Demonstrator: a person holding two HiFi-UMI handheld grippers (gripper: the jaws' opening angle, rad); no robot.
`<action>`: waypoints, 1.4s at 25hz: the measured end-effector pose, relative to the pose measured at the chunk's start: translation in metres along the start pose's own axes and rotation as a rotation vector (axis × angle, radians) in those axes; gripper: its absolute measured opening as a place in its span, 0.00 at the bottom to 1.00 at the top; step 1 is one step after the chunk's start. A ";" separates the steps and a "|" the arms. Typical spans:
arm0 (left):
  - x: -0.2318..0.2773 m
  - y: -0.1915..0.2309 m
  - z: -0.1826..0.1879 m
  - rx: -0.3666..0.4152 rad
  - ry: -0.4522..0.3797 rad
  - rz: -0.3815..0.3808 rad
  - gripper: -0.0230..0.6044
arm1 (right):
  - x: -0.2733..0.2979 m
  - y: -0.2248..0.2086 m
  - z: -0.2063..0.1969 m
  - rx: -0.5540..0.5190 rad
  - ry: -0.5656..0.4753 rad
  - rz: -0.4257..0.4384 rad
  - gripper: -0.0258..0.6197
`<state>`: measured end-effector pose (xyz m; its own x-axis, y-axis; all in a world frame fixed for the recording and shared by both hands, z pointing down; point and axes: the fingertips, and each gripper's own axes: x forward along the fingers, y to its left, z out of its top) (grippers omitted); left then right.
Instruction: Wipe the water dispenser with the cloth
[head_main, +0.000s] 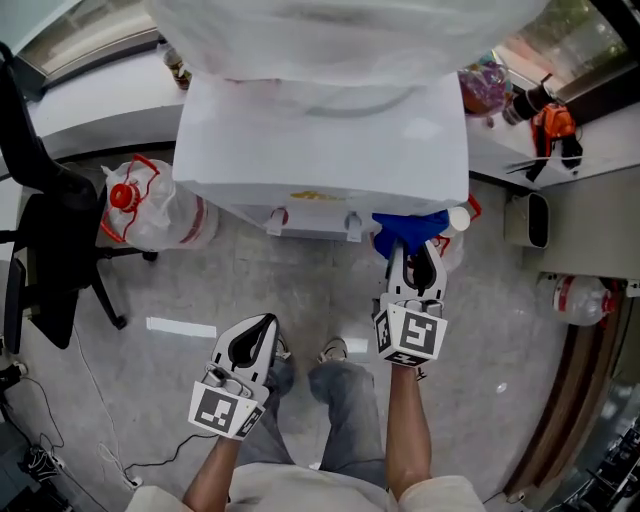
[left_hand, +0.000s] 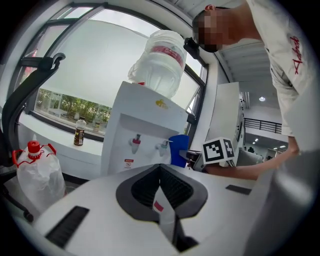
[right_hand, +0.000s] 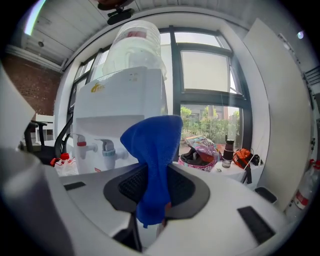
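White water dispenser (head_main: 320, 140) at upper centre, blue cloth (head_main: 405, 228) clamped in the right gripper (head_main: 414, 258) jaws at its lower right front edge, left gripper (head_main: 250, 345) low in the frame, jaws closed on nothing, open floor (head_main: 200, 290) between, water jug (head_main: 150, 205) just left of the dispenser
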<state>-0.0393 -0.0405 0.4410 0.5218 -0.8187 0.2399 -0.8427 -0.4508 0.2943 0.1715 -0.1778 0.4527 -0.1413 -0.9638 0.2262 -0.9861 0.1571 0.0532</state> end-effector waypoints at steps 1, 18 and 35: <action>0.006 0.005 -0.001 0.005 -0.008 0.002 0.05 | 0.001 0.001 -0.003 -0.008 -0.012 -0.003 0.21; 0.071 0.074 -0.023 0.110 -0.177 0.018 0.05 | 0.027 0.009 -0.100 -0.063 -0.096 -0.008 0.21; 0.079 0.168 -0.063 0.194 -0.341 0.137 0.05 | 0.052 0.046 -0.217 -0.059 -0.163 -0.019 0.21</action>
<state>-0.1314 -0.1590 0.5674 0.3565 -0.9320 -0.0649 -0.9278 -0.3613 0.0933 0.1374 -0.1739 0.6781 -0.1395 -0.9882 0.0639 -0.9827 0.1461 0.1136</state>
